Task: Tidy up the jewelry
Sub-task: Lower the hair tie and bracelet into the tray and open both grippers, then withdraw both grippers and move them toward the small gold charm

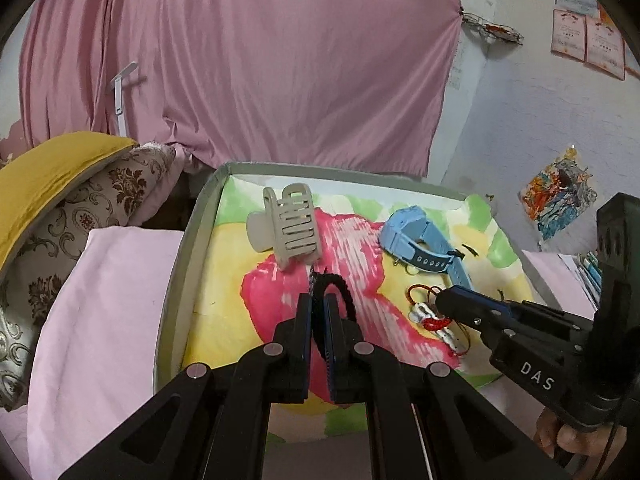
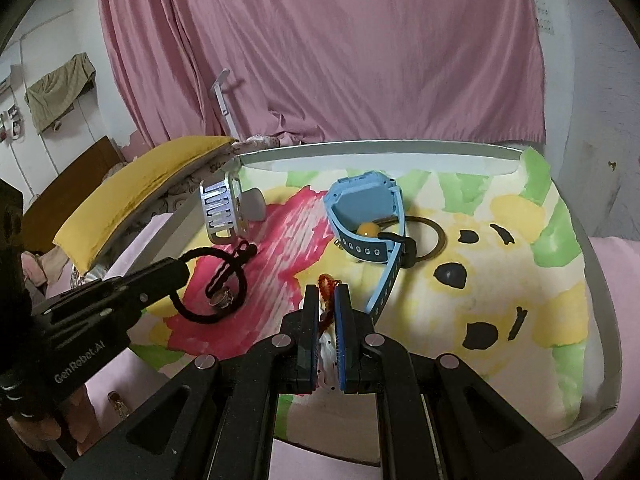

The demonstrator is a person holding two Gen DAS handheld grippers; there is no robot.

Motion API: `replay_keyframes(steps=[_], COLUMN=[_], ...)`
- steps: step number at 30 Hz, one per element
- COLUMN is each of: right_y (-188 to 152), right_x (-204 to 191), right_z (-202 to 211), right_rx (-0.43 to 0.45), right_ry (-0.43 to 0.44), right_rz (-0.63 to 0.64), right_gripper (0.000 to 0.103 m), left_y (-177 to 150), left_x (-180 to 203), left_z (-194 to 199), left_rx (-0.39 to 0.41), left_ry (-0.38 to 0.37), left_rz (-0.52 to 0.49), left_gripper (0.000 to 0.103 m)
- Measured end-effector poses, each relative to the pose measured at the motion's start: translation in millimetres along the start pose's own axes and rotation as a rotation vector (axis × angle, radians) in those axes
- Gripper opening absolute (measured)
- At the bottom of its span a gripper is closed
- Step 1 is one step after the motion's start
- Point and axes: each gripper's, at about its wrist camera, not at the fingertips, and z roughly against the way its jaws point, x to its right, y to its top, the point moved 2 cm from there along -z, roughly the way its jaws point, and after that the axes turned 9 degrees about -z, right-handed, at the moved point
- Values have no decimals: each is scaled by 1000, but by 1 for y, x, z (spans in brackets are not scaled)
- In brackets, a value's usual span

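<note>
Black cord necklace (image 2: 218, 280) lies looped on pink patch of painted tray (image 2: 600, 292), ring pendant inside loop. Left tool (image 1: 318, 304) pressed together on cord's near end, cord running forward and arching right from tips. Red-and-white charm bracelet (image 1: 434, 320) lies just right of it, long axis toward tray's near edge; right tool (image 2: 328, 300) pinches it. Blue watch (image 2: 366, 216) and beige hair claw (image 1: 286, 228) sit beyond, untouched. Left tool nearer claw, right nearer watch.
</note>
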Motion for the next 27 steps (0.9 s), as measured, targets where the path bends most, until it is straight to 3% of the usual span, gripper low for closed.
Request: replay_keyframes(steps=[5,8,12,17,21,25,27], right_y=[0,-2,-3,-4,-8,-19,-24], right_x=[-3,-5,-6,-7,-9,-14,-17], right_z=[0,10,30,64,99,130,142], right_rx=[3,40,104,222,340,424,448], right_ry=[-3,-16,-14,-26,-44,-39,-29], right_rz=[4,12,12,10,15,17,21], right_gripper=[16,30,38,54,76,96,101], left_y=[2,2,2,1,-5,-15,-22], left_x=[-5,-7,-8,-7,-6,-10,-15], left_z=[4,10,23,49,74,99,112], left_rx=[19,50,121,217,274,307,312], left_ry=[15,7,-11,-2,11,28,38], left_rz=[19,31,46,44,39,40,34], left_gripper=[9,22,56,68,83,97,102])
